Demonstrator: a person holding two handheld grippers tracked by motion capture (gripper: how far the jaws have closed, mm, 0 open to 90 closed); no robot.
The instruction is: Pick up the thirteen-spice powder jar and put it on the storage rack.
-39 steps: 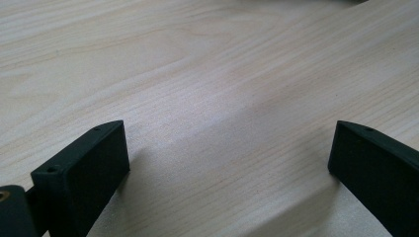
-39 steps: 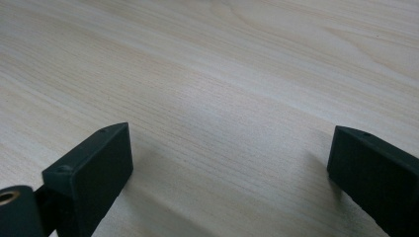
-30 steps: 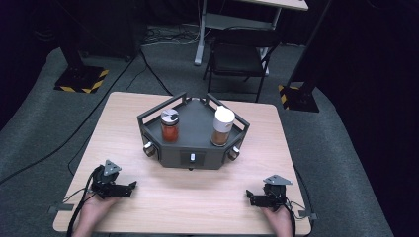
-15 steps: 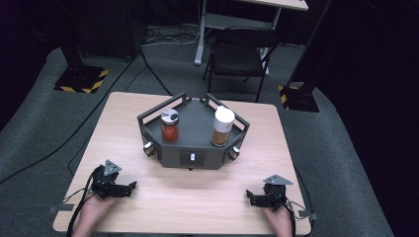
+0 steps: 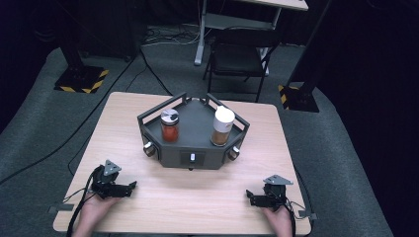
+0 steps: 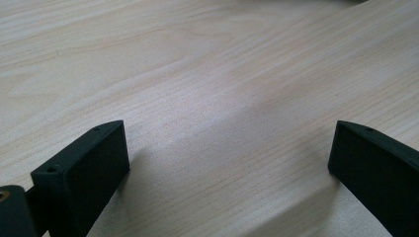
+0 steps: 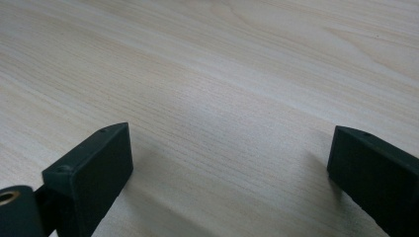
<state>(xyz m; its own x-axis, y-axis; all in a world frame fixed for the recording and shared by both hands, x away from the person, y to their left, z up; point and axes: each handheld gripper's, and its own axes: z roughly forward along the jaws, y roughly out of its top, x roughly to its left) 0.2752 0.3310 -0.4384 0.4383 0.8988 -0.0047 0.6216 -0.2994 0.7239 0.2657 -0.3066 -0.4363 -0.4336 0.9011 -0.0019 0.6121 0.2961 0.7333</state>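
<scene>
Down at the lower left of the high view, the left gripper (image 5: 131, 186) rests on the wooden bench (image 5: 197, 202), its jaws spread apart with only bare wood between them, as the left gripper view confirms. At the middle of the frame stands a dark six-sided tray (image 5: 197, 158) with a low railing and knobs on its front. Inside it, on the left, a glass jar (image 5: 169, 125) with a grey and white lid holds something red-orange. On the right stands a taller jar (image 5: 223, 126) with a white cap, filled with brownish powder. The two jars stand upright and well apart. At the lower right, the right gripper (image 5: 250, 197) lies on the bench, jaws likewise wide apart, holding nothing.
</scene>
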